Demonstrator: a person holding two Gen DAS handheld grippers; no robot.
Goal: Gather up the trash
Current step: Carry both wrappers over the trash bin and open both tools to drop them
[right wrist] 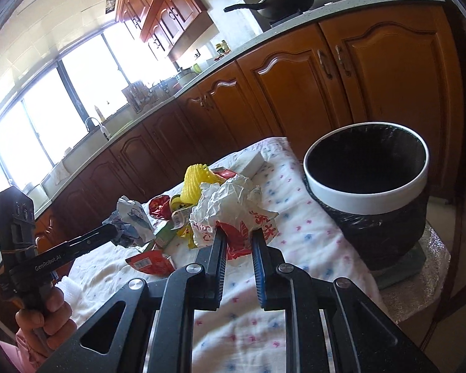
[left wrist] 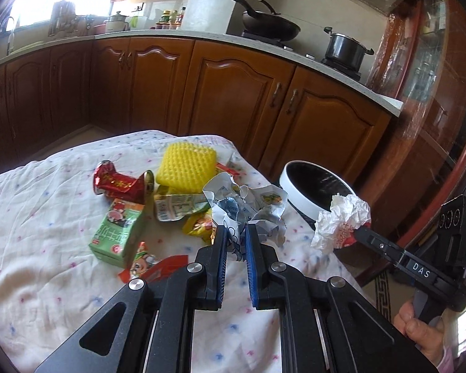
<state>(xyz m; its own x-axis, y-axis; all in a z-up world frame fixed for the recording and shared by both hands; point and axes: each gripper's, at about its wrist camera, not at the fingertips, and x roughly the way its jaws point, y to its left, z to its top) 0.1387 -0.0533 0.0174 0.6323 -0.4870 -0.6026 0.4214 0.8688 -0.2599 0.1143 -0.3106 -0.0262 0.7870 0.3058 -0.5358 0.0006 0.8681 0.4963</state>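
Note:
My left gripper point(left wrist: 235, 228) is shut on a crumpled silver-blue wrapper point(left wrist: 248, 205), held just above the cloth; it also shows in the right wrist view point(right wrist: 130, 222). My right gripper point(right wrist: 238, 233) is shut on a crumpled white-and-red wrapper point(right wrist: 226, 208), held in the air near the bin; it shows in the left wrist view point(left wrist: 341, 220) too. The bin point(right wrist: 366, 186) has a white rim and black liner and stands at the table's right end. A crushed red can point(left wrist: 118, 183), green carton point(left wrist: 118, 233), yellow foam net point(left wrist: 186, 164) and several small wrappers lie on the cloth.
The table is covered by a white dotted cloth point(left wrist: 46, 248). Brown kitchen cabinets point(left wrist: 233, 93) run behind, with a wok point(left wrist: 270, 25) and a pot point(left wrist: 344, 46) on the stove. A red packet point(right wrist: 149, 262) lies near the front edge.

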